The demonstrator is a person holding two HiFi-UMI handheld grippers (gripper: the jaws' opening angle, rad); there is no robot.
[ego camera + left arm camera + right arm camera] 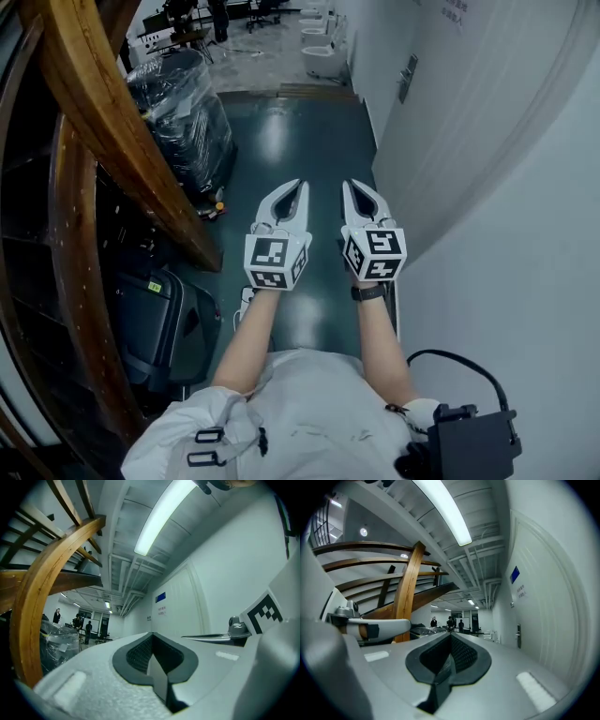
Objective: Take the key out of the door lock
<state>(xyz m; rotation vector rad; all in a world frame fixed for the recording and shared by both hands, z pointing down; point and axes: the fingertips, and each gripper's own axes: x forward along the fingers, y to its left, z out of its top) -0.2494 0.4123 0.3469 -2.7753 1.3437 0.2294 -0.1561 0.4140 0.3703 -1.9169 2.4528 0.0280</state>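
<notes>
Honestly, the main risk I see is the approach. The door lock (408, 77) sits on the right-hand wall, well ahead of both grippers, and the key is too small for me to make out in any view, so I cannot tell how it is turned. Coming in as things stand, I would likely knock the key or the handle rather than take it. A pinch off the key's axis could slip, or twist it in the lock. The wooden stair beam (122, 141) runs close on the left and a careless swing could clip it. The right gripper (347, 186) has its fingers (393, 667) pressed together on nothing. The left gripper (302, 184) is likewise closed and empty, and both are held side by side in mid-air.
</notes>
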